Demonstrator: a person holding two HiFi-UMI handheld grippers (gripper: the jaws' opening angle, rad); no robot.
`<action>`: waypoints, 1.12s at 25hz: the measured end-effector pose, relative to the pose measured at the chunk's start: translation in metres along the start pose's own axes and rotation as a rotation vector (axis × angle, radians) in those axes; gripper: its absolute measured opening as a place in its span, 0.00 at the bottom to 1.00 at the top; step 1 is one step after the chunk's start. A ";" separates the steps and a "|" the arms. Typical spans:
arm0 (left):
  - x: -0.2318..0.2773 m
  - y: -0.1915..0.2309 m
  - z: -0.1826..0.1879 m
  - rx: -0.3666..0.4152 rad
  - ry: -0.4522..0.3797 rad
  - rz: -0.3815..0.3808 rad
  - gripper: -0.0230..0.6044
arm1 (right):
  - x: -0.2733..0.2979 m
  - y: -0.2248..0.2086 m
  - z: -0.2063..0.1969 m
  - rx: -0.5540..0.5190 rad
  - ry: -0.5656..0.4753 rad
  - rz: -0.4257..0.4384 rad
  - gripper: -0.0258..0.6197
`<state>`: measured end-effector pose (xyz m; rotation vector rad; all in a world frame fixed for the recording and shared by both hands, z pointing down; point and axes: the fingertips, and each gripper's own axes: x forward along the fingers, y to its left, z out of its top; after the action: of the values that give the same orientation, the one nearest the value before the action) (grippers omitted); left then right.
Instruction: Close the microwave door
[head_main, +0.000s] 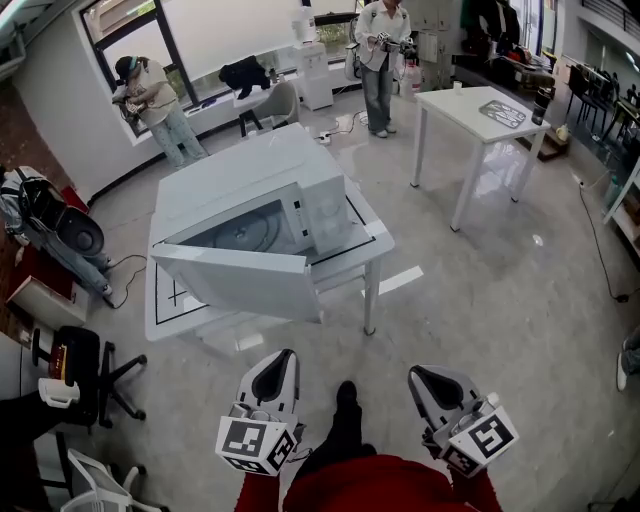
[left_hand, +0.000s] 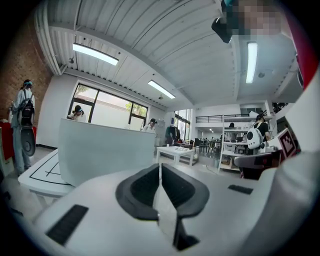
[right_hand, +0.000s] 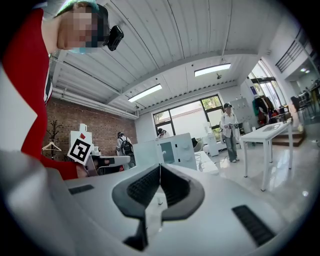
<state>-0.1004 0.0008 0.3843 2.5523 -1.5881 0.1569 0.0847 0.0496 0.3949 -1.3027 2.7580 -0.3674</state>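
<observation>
A white microwave (head_main: 270, 185) stands on a low white table (head_main: 165, 310) marked with black lines. Its door (head_main: 245, 280) hangs wide open, swung out toward me past the table's front edge, and the glass turntable shows inside. My left gripper (head_main: 282, 360) is low in the head view, short of the door and apart from it, jaws shut on nothing. My right gripper (head_main: 422, 378) is beside it, also shut and empty. The left gripper (left_hand: 160, 169) view has the door (left_hand: 105, 150) ahead to the left. The right gripper (right_hand: 160, 169) view shows the microwave (right_hand: 172, 150) ahead.
A taller white table (head_main: 480, 110) stands at the back right. A black office chair (head_main: 85, 370) is at my left. Two people (head_main: 150, 100) (head_main: 380, 50) stand at the back by the windows. A cable lies on the floor left of the low table.
</observation>
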 end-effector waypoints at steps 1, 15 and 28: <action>0.007 0.005 0.000 0.000 0.003 0.001 0.05 | 0.007 -0.006 0.001 -0.009 0.007 -0.002 0.06; 0.082 0.050 -0.014 -0.032 0.134 0.071 0.41 | 0.086 -0.051 0.022 0.010 0.071 -0.018 0.06; 0.122 0.068 -0.013 -0.079 0.151 0.053 0.41 | 0.108 -0.071 0.021 0.037 0.072 -0.075 0.06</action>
<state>-0.1082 -0.1347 0.4206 2.3794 -1.5741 0.2792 0.0723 -0.0809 0.3956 -1.4144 2.7516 -0.4770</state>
